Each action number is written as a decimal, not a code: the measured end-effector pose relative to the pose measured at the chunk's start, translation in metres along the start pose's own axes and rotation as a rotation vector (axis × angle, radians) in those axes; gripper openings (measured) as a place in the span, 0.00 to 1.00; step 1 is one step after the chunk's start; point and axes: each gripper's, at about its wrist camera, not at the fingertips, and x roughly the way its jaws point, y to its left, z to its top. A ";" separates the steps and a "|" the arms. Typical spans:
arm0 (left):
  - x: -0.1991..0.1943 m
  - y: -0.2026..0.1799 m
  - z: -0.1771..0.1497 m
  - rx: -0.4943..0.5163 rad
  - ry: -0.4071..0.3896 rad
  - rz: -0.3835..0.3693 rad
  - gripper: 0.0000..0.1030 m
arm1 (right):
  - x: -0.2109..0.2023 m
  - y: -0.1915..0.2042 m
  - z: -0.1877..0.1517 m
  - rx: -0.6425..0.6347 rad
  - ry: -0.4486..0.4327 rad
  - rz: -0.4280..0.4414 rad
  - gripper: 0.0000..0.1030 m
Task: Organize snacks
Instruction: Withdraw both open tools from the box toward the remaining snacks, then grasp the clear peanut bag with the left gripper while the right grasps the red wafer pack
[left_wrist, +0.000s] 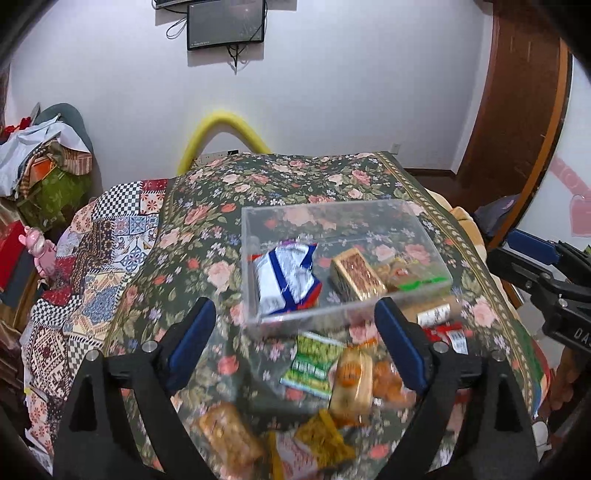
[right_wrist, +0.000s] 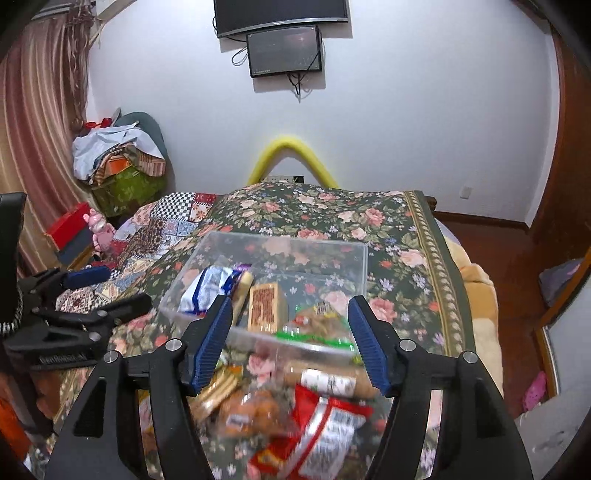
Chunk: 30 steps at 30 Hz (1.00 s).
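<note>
Here, the clear rectangular plastic box (left_wrist: 343, 258) sits on the floral-covered surface (left_wrist: 314, 177), holding a few packets. Both left tongs (left_wrist: 295, 332) and right tongs (right_wrist: 290, 332) gape apart, empty. Loose wrapped snacks (right_wrist: 314, 413) nearest the cameras are blurred, their labels unreadable.

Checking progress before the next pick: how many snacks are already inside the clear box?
3 visible: a blue-and-white packet at the left end, a brown patterned pack mid-box, and a green-edged bag at the right. More may be hidden.
</note>
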 end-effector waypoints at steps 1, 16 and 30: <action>-0.004 0.002 -0.004 0.002 0.002 0.002 0.86 | -0.004 -0.001 -0.005 0.000 0.001 -0.003 0.61; -0.007 0.049 -0.099 -0.047 0.124 0.085 0.88 | -0.002 -0.019 -0.068 0.035 0.131 -0.061 0.68; 0.043 0.071 -0.140 -0.102 0.210 0.133 0.88 | 0.062 -0.023 -0.114 0.079 0.325 -0.060 0.68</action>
